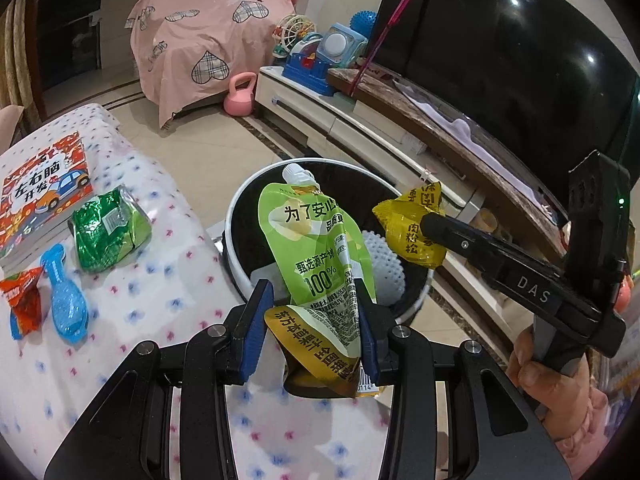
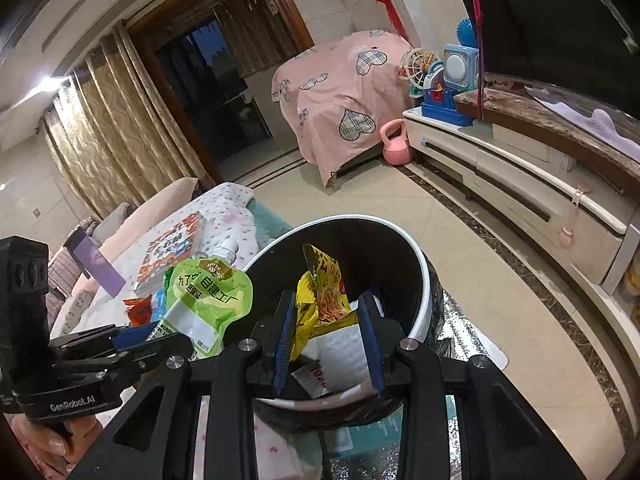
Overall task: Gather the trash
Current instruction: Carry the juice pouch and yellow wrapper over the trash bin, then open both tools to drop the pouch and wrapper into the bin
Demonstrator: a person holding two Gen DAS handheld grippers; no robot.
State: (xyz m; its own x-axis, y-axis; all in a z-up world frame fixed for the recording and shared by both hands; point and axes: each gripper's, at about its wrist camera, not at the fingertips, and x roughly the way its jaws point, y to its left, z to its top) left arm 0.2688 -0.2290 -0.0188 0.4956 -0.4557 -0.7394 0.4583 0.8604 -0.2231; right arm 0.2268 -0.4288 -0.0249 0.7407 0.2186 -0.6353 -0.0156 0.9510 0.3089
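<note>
You had your left hand-held gripper clamped on the green pouch and your right hand-held gripper pinching the yellow wrapper, both at frame centre over the bin.

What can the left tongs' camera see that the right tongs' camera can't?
Only the left view shows the green foil packet, the blue spoon on the cloth and a white spiky ball in the bin. Only the right view shows the curtains, the dark doorway and white paper in the bin. Both show the bin, the green juice pouch, the yellow wrapper, the picture book, the pink kettlebell and the orange wrapper.
</note>
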